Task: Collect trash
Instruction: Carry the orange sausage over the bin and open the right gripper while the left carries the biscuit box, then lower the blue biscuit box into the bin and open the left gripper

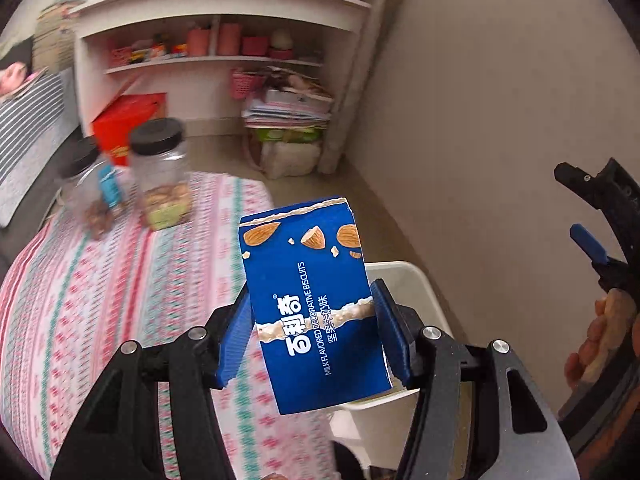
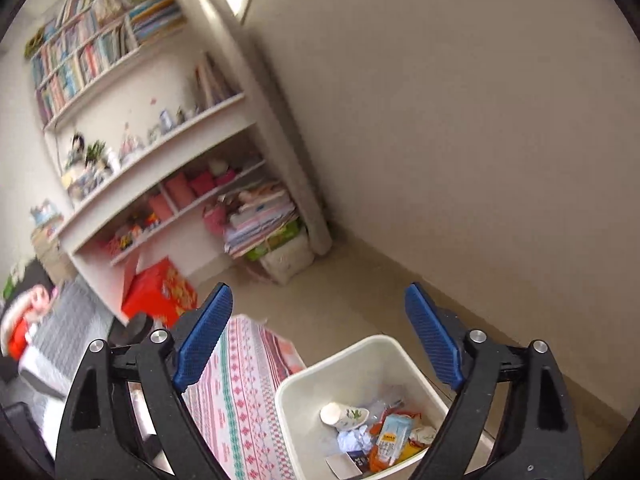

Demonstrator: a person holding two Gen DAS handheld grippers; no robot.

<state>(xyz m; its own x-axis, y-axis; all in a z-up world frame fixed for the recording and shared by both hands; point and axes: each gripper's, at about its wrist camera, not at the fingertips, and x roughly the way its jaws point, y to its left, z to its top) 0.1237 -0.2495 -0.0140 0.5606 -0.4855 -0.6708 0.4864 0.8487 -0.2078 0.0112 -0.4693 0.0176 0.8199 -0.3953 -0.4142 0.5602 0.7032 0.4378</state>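
My left gripper (image 1: pixel 310 332) is shut on a blue biscuit box (image 1: pixel 312 304) with almonds printed on it, held upright over the table's right edge beside the white trash bin (image 1: pixel 404 276). My right gripper (image 2: pixel 318 340) is open and empty, above the same white bin (image 2: pixel 360 354), which holds a paper cup (image 2: pixel 344 416), crumpled paper and several wrappers (image 2: pixel 394 436). The right gripper also shows at the right edge of the left wrist view (image 1: pixel 592 236).
The table has a pink patterned cloth (image 1: pixel 120 300). Two clear jars with black lids (image 1: pixel 160 172) stand at its far side. A red box (image 1: pixel 128 120), a white bookshelf (image 1: pixel 216 60) and a stack of books (image 1: pixel 288 112) stand behind. A beige wall (image 1: pixel 480 120) is to the right.
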